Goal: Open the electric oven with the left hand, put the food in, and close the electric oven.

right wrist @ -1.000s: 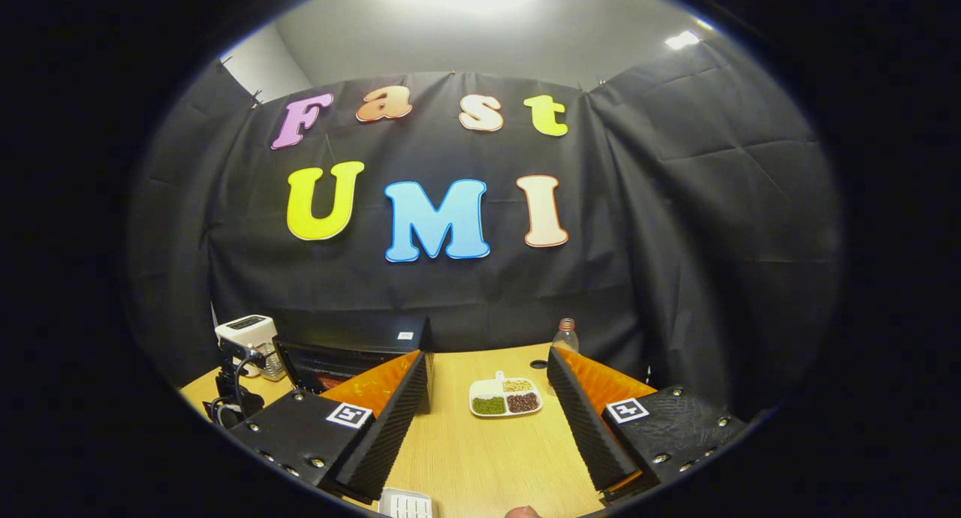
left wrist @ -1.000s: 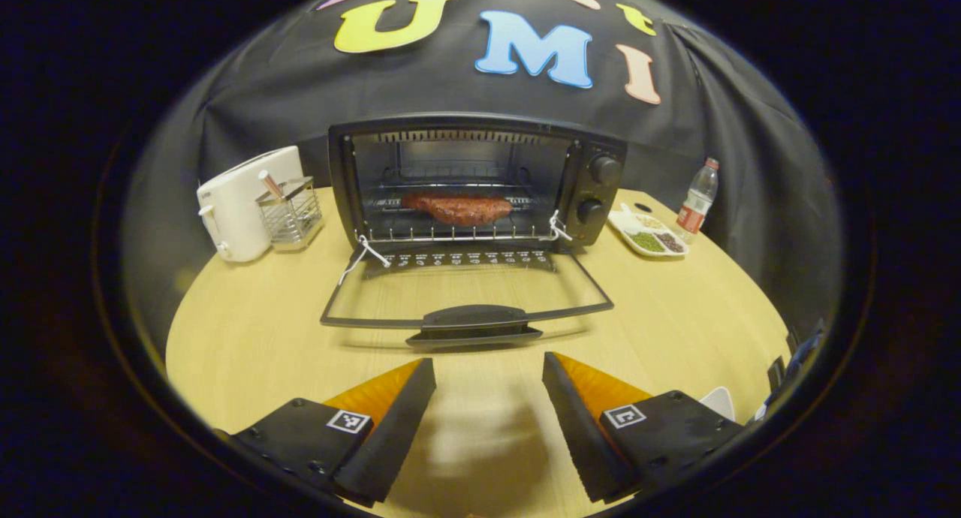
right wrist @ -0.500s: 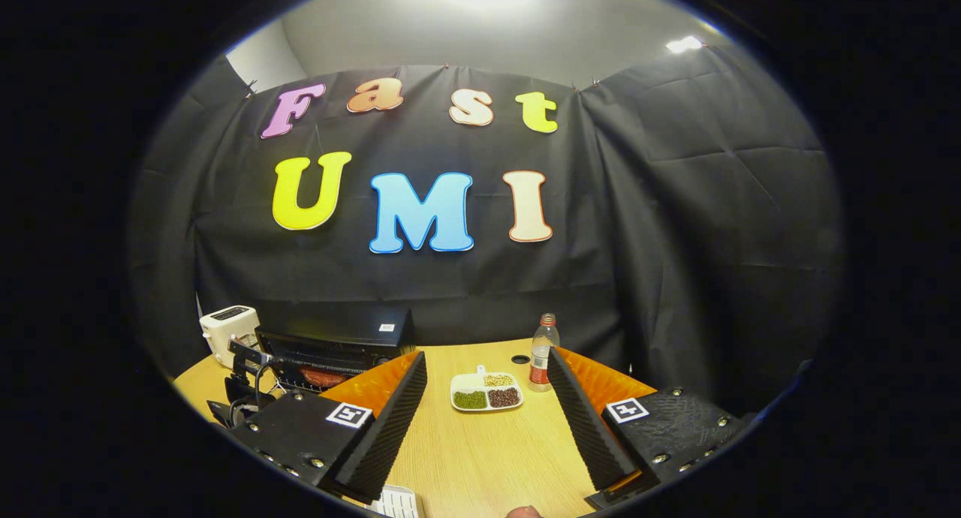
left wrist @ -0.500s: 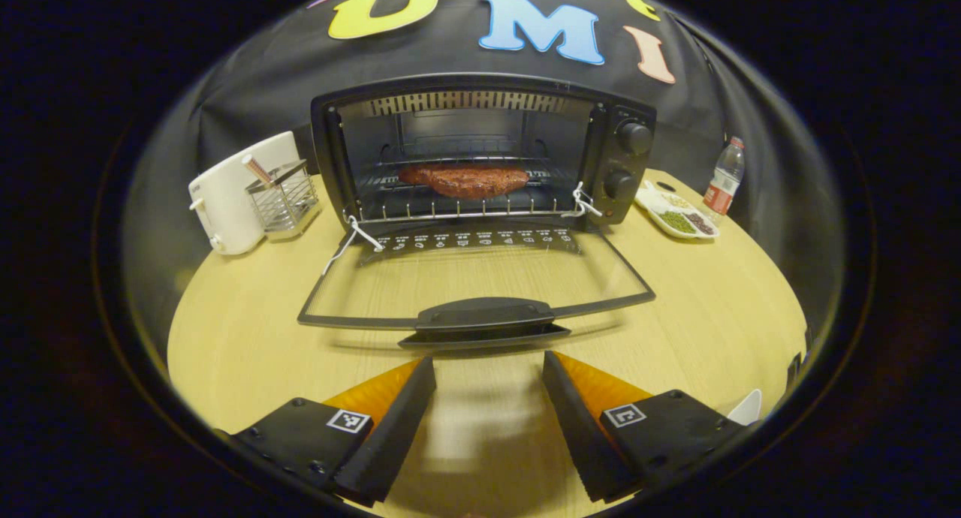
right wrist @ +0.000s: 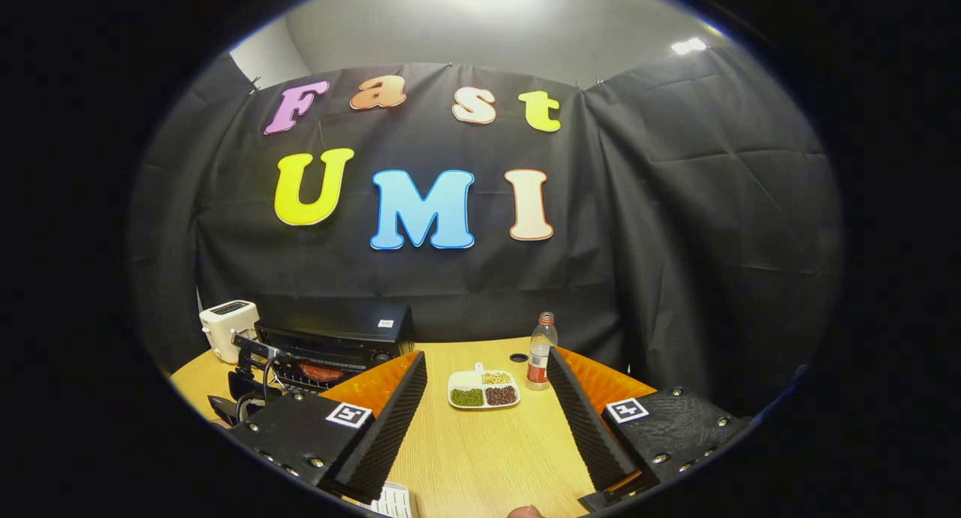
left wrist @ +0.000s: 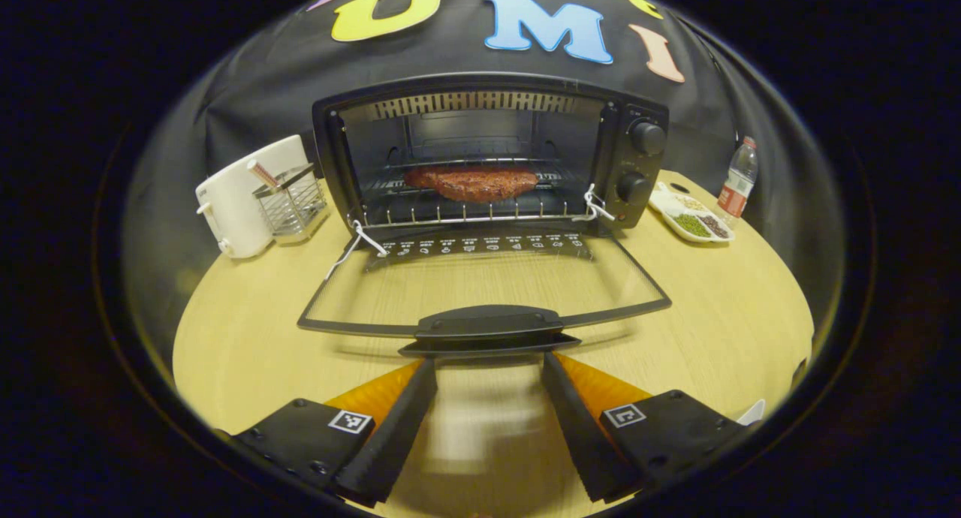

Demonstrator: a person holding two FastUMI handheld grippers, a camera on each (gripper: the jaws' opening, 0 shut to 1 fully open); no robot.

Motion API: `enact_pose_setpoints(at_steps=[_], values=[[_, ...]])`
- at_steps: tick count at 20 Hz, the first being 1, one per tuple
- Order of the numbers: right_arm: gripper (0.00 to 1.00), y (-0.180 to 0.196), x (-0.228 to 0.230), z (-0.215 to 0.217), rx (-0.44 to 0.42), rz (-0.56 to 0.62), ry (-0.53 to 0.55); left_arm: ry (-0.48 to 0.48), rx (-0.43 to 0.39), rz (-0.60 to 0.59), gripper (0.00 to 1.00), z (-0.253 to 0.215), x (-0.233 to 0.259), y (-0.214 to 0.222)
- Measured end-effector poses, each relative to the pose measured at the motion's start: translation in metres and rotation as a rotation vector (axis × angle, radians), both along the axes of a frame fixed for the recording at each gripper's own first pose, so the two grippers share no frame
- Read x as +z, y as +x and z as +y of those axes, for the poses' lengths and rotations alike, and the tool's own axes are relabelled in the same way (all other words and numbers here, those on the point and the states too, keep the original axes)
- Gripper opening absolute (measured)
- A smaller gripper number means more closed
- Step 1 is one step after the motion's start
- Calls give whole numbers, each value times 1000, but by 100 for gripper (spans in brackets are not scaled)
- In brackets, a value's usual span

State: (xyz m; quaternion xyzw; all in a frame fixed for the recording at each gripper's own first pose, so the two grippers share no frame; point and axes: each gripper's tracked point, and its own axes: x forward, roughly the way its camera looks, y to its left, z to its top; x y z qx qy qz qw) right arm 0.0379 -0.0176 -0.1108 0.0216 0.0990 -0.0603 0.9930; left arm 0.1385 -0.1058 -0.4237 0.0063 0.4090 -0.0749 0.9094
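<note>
Food sits on the rack inside the electric oven, door dropped flat. Door handle lies crosswise just ahead of the left gripper — jaws wide, empty, tips nearly under it. Right gripper spread, empty, well off.

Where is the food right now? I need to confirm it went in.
In the left gripper view the food lies on the wire rack inside the open oven, centred behind the lowered door.
</note>
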Motion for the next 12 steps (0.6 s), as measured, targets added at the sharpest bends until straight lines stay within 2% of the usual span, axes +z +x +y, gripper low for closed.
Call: enact_pose_setpoints(at_steps=[2,3,4,12], values=[[98,0,-1,5,10,0,13,-1,2,-26,96,0,11,0],[98,0,-1,6,16,-1,13,-5,3,-34,100,1,16,0],[98,0,-2,8,22,-3,12,-10,5,-40,96,1,21,1],[98,2,-7,18,49,3,28,-12,-5,-113,96,2,56,9]])
